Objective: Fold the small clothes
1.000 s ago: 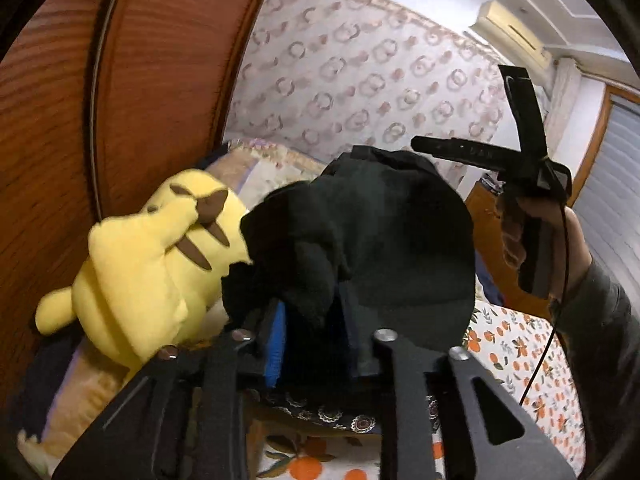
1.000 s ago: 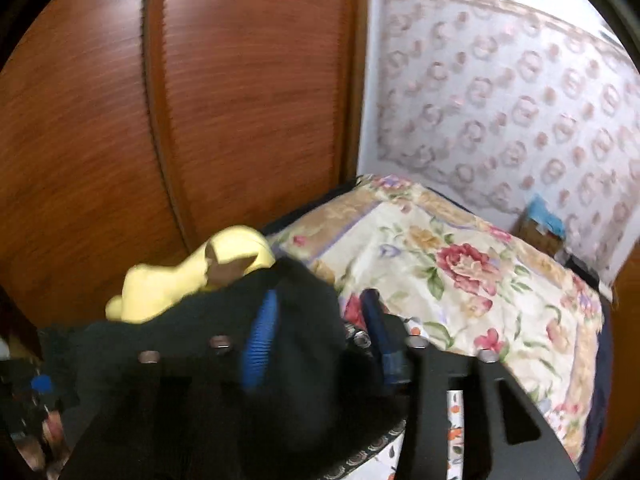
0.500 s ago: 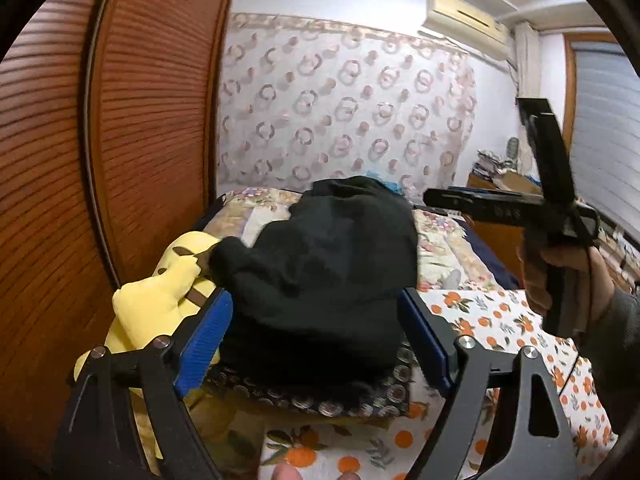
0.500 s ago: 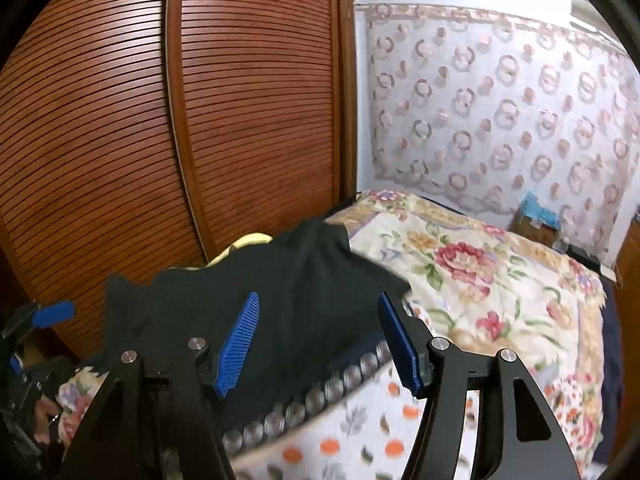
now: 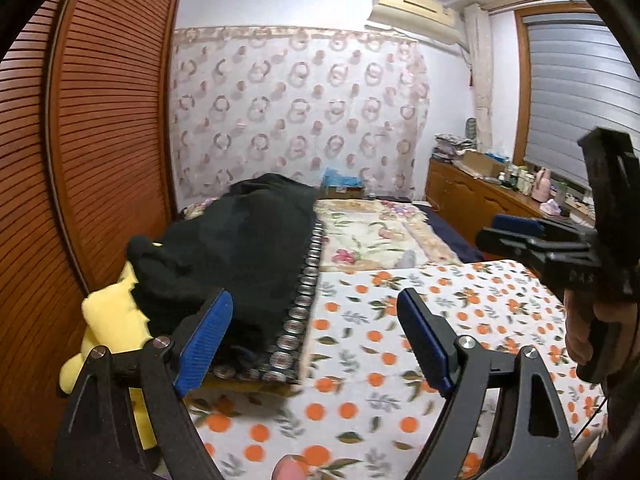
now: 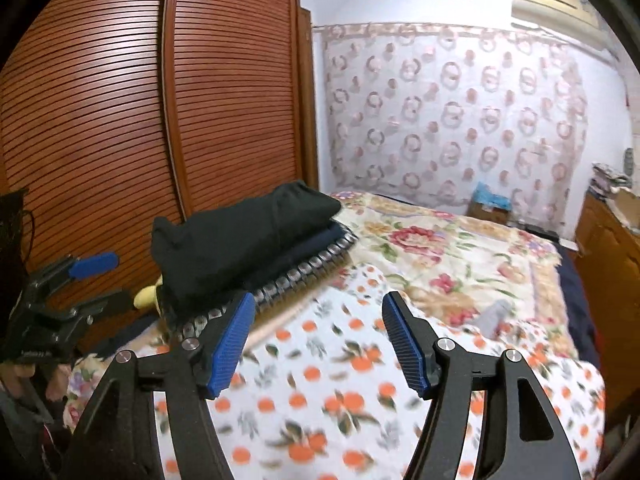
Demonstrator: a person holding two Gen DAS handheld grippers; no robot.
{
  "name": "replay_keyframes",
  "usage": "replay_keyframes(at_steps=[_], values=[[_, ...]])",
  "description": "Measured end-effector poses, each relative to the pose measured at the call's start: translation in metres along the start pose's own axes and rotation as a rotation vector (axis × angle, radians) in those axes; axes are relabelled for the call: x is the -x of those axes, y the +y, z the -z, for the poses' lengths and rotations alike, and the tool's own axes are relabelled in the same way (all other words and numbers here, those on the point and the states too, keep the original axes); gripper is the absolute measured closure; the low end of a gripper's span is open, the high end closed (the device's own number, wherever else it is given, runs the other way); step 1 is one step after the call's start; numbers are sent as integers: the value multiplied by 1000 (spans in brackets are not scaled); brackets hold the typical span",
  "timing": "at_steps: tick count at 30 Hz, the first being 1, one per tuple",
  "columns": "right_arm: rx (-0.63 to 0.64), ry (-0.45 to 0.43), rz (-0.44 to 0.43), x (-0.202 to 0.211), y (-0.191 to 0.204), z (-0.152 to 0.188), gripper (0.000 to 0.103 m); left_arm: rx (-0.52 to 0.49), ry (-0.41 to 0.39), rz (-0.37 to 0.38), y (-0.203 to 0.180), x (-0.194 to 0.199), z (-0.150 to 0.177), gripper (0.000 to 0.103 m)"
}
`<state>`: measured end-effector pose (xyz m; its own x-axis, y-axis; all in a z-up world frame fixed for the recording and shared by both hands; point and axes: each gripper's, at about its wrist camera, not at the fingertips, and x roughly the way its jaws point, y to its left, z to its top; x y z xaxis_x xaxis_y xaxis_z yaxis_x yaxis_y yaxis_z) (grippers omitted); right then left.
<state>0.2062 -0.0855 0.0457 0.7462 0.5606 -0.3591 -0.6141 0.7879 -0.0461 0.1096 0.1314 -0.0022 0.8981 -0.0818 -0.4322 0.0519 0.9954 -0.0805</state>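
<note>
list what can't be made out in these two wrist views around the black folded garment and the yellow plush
- Yellow plush toy: mostly buried under the black folded garment in both views.
- Dark blue patterned-edge item under the garment: only its edge shows, so what it is stays unclear.
- Small grey thing on the floral bedspread: blurred, unidentifiable.
- Clutter on the wooden dresser: too small.

yellow plush toy [image 5: 108, 316] — mostly hidden under black garment [image 5: 240, 248] | orange-print sheet [image 6: 320, 400] — blurred

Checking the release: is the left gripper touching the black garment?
Apart. The right wrist view shows the left gripper off to the side of the black garment, wardrobe visible between them.
</note>
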Motion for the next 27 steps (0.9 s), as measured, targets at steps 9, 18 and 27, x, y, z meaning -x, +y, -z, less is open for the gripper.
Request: replay_keyframes(at_steps=[9,18,27], values=[[-54,-29,99,79,16,31,20,-27,-17,44,-48,19,-3,18],[-105,-71,216,147,34,42,15,-49,-51,64,-86,40,-21,18],[-162,-117,322,182,52,43,15,-65,-76,69,-99,53,-32,18]])
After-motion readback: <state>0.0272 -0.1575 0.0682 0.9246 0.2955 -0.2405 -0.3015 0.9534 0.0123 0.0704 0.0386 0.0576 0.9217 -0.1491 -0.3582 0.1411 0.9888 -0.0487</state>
